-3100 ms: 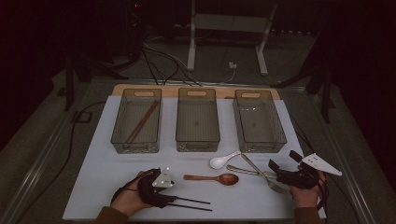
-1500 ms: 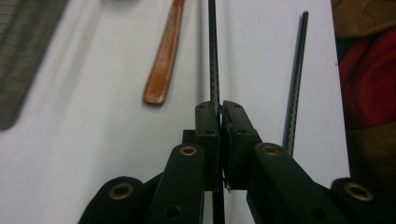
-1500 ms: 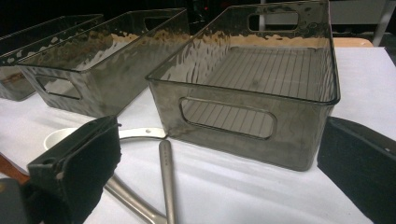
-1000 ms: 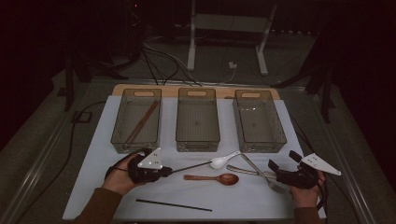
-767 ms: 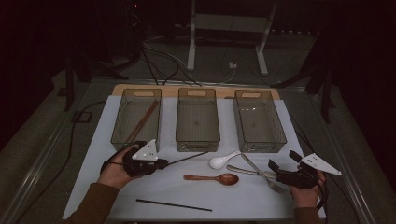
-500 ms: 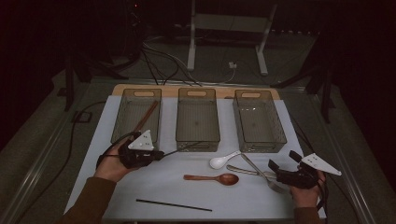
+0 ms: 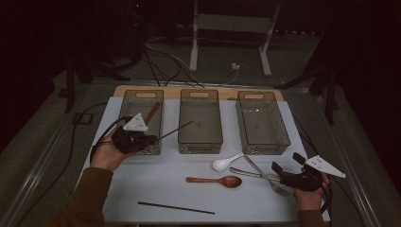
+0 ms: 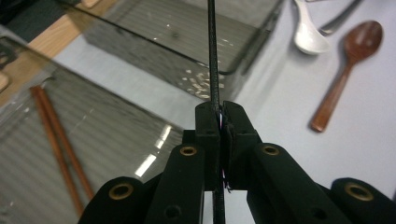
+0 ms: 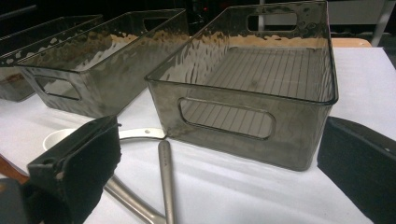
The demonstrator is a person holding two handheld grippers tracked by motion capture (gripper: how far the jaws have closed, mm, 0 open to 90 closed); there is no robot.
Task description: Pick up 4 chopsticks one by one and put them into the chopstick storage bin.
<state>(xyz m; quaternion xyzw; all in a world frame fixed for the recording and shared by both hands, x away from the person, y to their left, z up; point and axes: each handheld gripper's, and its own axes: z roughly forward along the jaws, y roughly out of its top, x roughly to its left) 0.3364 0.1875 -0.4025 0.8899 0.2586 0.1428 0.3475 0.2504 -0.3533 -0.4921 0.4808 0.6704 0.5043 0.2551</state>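
1. High view: left gripper (image 7: 147, 139) pinching a black chopstick (image 7: 176, 130) by its near end, tip slanting toward the middle bin (image 7: 200, 142). Hand hovering at the near end of the left bin (image 7: 140, 97), where a brown pair (image 7: 151, 113) already lies. Second black chopstick (image 7: 176, 207) lying flat near the table's front edge. Right gripper (image 7: 289, 166) parked low beside the metal utensils (image 7: 257, 171), jaws spread, holding nothing. White spoon (image 7: 226, 163) and wooden spoon (image 7: 215, 180) waiting between the hands.

2. Left gripper view: jaws pressed tight on the chopstick (image 8: 213, 70), stick running straight out between the pads. Brown pair (image 8: 58, 140) showing through the left bin's wall (image 8: 116, 135). Best bet, probably: swing the tip round until it runs along the bin's length, matching that pair, then lower flat and let go close to the floor, not from height, to stop a bounce out.

3. Right gripper view: pads wide apart, right bin (image 9: 261, 93) dead ahead, metal handles (image 9: 164, 182) lying between the jaws on the paper. Worth keeping that hand idle and clear until the stick is down.
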